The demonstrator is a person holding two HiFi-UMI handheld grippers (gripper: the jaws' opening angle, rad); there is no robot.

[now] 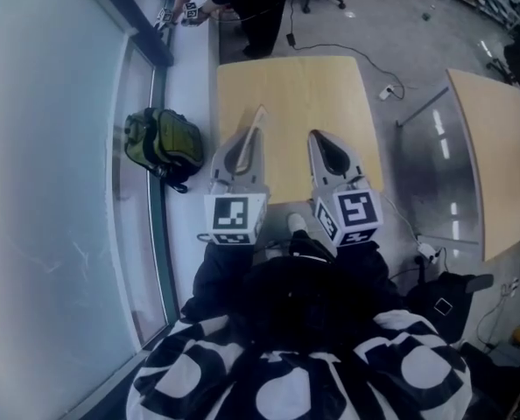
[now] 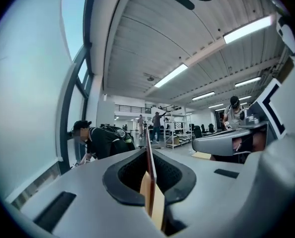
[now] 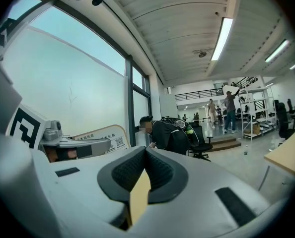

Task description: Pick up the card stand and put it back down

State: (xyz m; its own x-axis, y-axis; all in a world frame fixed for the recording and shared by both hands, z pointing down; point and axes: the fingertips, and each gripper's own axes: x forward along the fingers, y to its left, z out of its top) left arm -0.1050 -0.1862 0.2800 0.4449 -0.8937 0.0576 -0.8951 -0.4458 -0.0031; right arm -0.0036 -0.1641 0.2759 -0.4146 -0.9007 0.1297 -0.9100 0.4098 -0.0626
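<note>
My left gripper [image 1: 249,138] is shut on the card stand [image 1: 259,115], a thin flat board seen edge-on and pointing away from me over the light wooden table [image 1: 295,94]. Between the pads in the left gripper view [image 2: 148,157], the card stand [image 2: 148,143] shows only as a narrow upright edge. From the right gripper view its face [image 3: 100,134] carries print and a square code, sticking out past the left gripper [image 3: 68,145]. My right gripper [image 1: 317,136] [image 3: 145,155] hangs beside it, shut, nothing in it. Both are above the table's near half.
A green backpack [image 1: 162,141] lies on the floor by the window wall at the left. A second table [image 1: 496,147] stands at the right, with cables on the floor between. A person [image 1: 242,7] bends beyond the table's far edge.
</note>
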